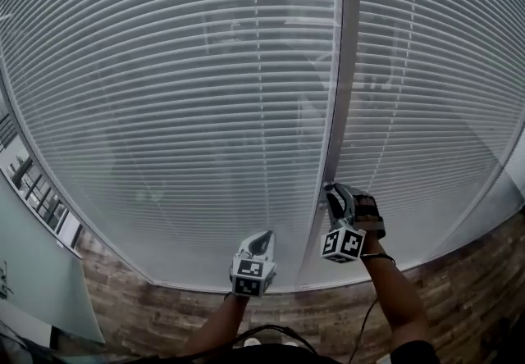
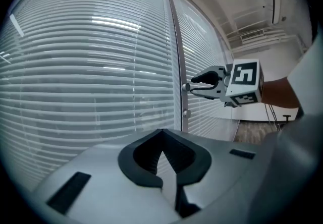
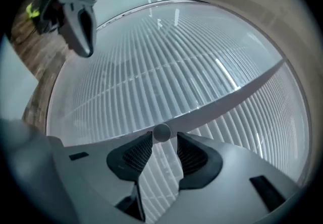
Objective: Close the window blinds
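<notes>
Right gripper view: the control knob (image 3: 161, 132) sits unclamped between the parted jaw tips of the right gripper (image 3: 164, 137).

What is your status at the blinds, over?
Left hand-held gripper shut, empty. Right hand-held gripper open, knob between its tips. Blinds down. Nothing in the way.

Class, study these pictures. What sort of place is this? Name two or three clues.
Probably an office or a similar indoor workroom. Tall horizontal blinds hang on either side of a metal frame post. There is also a brown patterned floor and a long ceiling fitting.
</notes>
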